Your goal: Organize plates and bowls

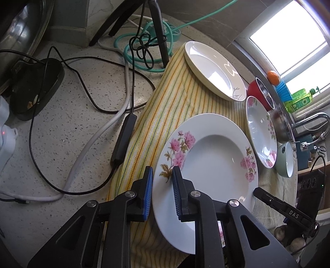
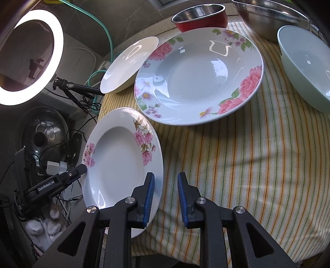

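Observation:
A white plate with pink flowers (image 1: 214, 156) (image 2: 121, 162) lies on the striped cloth (image 1: 169, 103) (image 2: 237, 160). My left gripper (image 1: 162, 193) is open, its fingers straddling this plate's near-left rim. My right gripper (image 2: 166, 200) is open, its fingers either side of the same plate's opposite rim. A larger rose-patterned plate (image 2: 198, 76) (image 1: 261, 132) lies beyond. A plain white plate (image 1: 214, 68) (image 2: 130, 64) sits further back. A pale green bowl (image 2: 307, 68) (image 1: 285, 162), a red bowl (image 2: 201, 16) (image 1: 261, 92) and a steel bowl (image 2: 270, 14) stand at the far edge.
Cables (image 1: 82, 107), a teal hose (image 1: 148, 51) and a tripod (image 1: 156, 26) lie on the speckled counter left of the cloth. A ring light (image 2: 31, 57) glows at left. A pot lid (image 2: 44, 132), faucet (image 1: 315, 121) and window sill items (image 1: 297, 96) are around.

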Demonstrator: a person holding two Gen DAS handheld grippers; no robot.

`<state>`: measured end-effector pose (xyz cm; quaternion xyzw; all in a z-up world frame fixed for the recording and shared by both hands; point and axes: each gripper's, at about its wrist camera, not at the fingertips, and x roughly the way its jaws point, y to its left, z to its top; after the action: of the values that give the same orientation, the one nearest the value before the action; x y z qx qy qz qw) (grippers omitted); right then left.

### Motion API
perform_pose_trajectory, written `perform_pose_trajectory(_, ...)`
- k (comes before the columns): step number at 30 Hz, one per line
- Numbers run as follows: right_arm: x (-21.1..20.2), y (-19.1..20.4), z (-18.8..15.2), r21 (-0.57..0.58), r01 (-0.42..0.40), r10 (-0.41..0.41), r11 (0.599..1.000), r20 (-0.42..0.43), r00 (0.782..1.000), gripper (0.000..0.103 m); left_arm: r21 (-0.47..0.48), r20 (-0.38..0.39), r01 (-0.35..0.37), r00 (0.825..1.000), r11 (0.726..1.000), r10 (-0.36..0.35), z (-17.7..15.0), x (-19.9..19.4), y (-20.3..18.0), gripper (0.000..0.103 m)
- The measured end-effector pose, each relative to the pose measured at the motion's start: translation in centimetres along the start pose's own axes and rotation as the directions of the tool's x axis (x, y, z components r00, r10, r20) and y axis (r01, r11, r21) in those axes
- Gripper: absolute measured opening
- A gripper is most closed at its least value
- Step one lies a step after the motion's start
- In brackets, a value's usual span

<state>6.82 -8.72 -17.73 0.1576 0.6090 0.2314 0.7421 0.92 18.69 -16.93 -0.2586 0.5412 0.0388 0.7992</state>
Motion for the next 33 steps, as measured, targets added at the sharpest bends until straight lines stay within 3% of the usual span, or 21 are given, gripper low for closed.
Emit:
perform_pose_trajectory(10,0.58,0.42,0.23,0.001,-0.038,0.038,0.999,-0.019,0.999,0.013,0.002,-0.004,0.009,1.0,1.0,-0.009,0.08,0.09,0.05,0.017)
perform_pose_trajectory(33,0.36,0.62,0.17,0.001,-0.014,0.014,1.0,-0.041,0.999,0.014,-0.018,0.007,-0.001,1.0,1.0,0.001,-0.41,-0.32,-0.13,0.017)
